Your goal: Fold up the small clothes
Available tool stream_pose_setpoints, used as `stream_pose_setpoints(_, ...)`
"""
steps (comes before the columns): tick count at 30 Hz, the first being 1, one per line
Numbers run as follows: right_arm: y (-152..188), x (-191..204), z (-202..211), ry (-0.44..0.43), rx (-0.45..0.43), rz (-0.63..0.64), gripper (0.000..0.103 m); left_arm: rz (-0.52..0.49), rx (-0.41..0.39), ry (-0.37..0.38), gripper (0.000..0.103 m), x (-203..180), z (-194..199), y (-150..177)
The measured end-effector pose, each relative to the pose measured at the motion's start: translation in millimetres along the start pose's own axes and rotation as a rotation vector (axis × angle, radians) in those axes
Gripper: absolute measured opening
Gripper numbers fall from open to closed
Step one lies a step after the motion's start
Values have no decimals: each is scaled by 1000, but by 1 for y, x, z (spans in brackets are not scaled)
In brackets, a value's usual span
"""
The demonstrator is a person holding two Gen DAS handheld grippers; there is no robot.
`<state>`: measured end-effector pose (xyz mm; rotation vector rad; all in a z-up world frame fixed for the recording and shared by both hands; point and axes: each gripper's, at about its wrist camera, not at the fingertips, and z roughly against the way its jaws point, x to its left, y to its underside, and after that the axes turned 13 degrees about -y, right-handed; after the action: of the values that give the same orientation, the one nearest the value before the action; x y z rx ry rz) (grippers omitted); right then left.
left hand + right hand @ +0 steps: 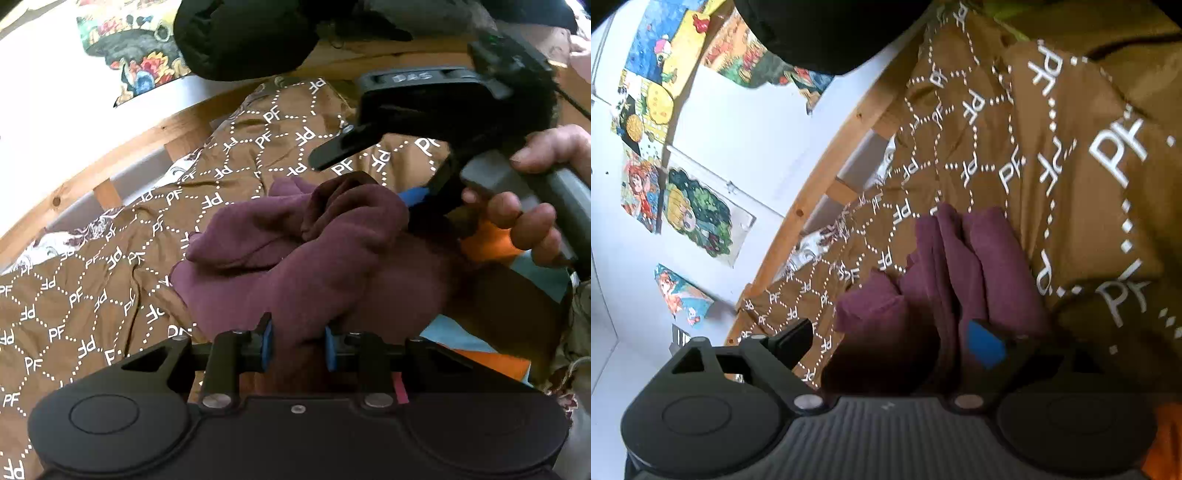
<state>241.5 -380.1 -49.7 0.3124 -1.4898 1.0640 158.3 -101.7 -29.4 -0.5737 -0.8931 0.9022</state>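
Bedspread (92, 295), brown with white PF lettering, carries the crumpled maroon garment (295, 251). Left claw (299, 347) pinches its near edge between 2 blue pads; right claw (890, 343) stands spread over the folds, gripping nothing. A thin pinch could slip, undoing the fold. No containers visible.

Both grippers are matte black: the left gripper (299, 345) has blue pads on its jaws and silver screws behind them; the right gripper (890, 339) shows one blue pad and a ribbed grey housing.
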Motion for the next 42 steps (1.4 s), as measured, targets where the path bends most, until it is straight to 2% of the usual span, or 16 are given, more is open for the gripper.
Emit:
stream_pose_setpoints(2,2,-2,-5,11,13,13,94,-4,-4,2,28,-1,1,1)
stream_pose_setpoints(4,5,-2,-9,44,20,33,83,9,-4,6,28,1,1,1)
stream_pose_setpoints(6,8,0,-11,91,22,72,43,36,-2,17,28,4,0,1)
stream_pose_setpoints(7,9,2,-11,106,13,84,35,49,-6,22,26,6,1,1)
stream_pose_setpoints(9,11,5,-7,114,-13,94,24,82,-18,31,25,10,2,0)
stream_pose_setpoints(12,10,25,9,135,-37,154,18,128,-39,71,24,15,10,0)
stream_pose_setpoints(14,10,34,22,169,-36,173,18,119,-52,92,24,13,13,2)
stream_pose_setpoints(17,11,33,29,201,-12,168,19,68,-62,77,24,4,14,4)
stream_pose_setpoints(20,13,23,24,224,18,121,26,68,-53,78,24,3,10,4)
stream_pose_setpoints(24,12,24,28,222,-3,128,17,109,-46,100,24,8,10,3)
stream_pose_setpoints(27,16,39,36,256,-16,192,15,125,-54,120,24,8,14,2)
stream_pose_setpoints(33,28,45,47,358,12,272,15,47,-24,107,30,-12,16,0)
stream_pose_setpoints(37,34,26,45,361,6,224,16,178,25,142,40,1,13,-6)
stream_pose_setpoints(39,35,27,48,360,1,229,23,263,62,164,46,13,13,-6)
stream_pose_setpoints(41,35,32,52,359,-10,233,32,357,94,171,67,26,16,-3)
stream_pose_setpoints(42,35,36,54,366,-15,240,41,440,100,179,87,36,19,1)
